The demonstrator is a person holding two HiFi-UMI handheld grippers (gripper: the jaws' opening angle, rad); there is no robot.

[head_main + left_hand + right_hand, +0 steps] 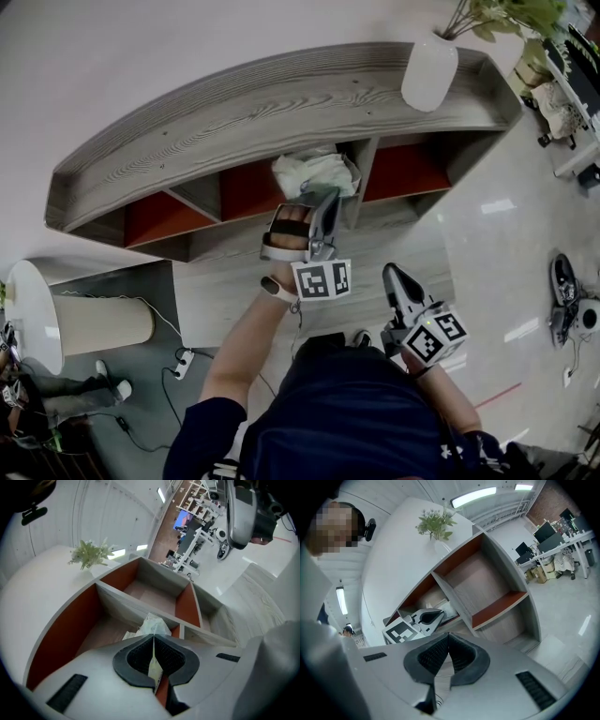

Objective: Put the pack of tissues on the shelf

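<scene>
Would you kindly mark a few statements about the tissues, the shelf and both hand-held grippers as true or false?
1. The left hand-held gripper is shut on the pack of tissues. True.
2. The right hand-held gripper holds a second pack. False: it is shut on nothing.
3. A white vase with a plant stands on top of the shelf. True.
4. The pack of tissues lies on the floor. False: it is held at a shelf compartment's opening.
</scene>
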